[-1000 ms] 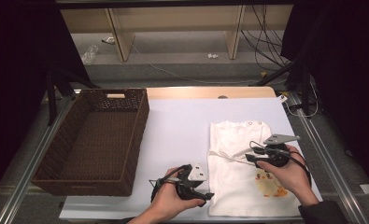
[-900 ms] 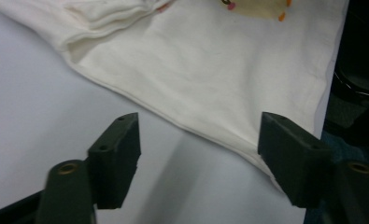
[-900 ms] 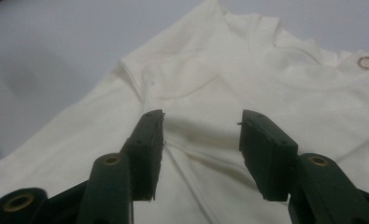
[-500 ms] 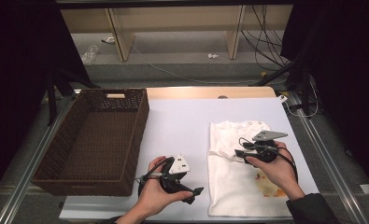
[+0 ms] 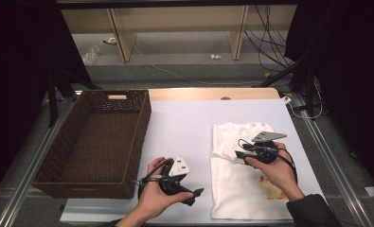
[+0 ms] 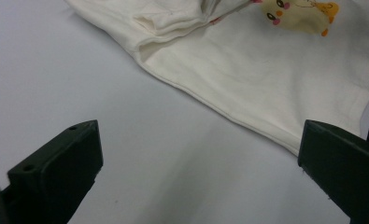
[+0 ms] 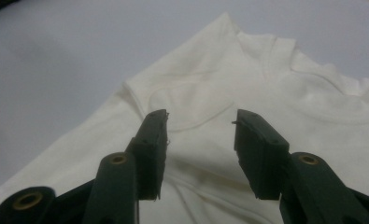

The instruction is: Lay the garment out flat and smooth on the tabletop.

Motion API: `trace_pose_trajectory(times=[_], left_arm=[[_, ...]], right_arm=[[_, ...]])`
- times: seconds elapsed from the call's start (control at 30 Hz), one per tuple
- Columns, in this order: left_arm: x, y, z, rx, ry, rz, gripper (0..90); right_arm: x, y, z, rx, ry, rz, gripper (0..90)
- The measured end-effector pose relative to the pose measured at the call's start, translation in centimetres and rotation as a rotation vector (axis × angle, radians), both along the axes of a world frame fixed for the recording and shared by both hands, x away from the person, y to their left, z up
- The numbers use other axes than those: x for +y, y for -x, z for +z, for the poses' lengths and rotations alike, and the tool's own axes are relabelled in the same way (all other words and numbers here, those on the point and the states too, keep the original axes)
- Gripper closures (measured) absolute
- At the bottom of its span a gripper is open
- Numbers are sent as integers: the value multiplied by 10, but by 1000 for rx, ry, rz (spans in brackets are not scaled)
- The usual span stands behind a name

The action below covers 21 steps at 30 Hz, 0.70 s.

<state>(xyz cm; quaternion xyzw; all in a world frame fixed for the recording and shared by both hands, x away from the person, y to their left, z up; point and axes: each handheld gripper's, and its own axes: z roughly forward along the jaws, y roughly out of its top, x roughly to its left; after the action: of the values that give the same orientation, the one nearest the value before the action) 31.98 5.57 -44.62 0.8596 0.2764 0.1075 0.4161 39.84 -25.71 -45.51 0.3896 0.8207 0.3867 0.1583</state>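
A cream folded garment lies on the right half of the pale table sheet, its collar end pointing away from me. My right gripper hovers low over the garment's left side, pointing left. In the right gripper view it is open, with the cloth lying flat under the gap and nothing pinched. My left gripper is over bare sheet near the front edge, pointing right at the garment's left hem. In the left gripper view it is wide open and the garment shows a yellow chick print.
A dark brown wicker basket with nothing visible inside stands on the left side of the table. Metal rails run along both table sides. Beyond the far edge are wooden shelf legs and cables on the floor.
My left gripper has moved left, away from the garment's hem. My right gripper has shifted left across the garment toward its left side. The garment itself lies as before.
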Motion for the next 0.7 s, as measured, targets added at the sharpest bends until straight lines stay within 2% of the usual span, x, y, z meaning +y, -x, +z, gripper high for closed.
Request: trace_pose_trajectory(times=[0.43,0.5,0.53,0.63,0.7], left_arm=[[0,0,-1,-1,1,8,0],[0,0,-1,-2,-3,8,0],[0,0,-2,-1,-3,7,0],[-1,1,-2,1,-8,2,0],[-1,1,-3,2,-7,0,0]], right_arm=[[23,-7,-6,10,43,71,575],[28,-9,-10,21,57,72,587],[30,-9,-11,41,65,69,594],[33,-13,-18,54,94,71,677],[34,-13,-19,76,88,62,740]])
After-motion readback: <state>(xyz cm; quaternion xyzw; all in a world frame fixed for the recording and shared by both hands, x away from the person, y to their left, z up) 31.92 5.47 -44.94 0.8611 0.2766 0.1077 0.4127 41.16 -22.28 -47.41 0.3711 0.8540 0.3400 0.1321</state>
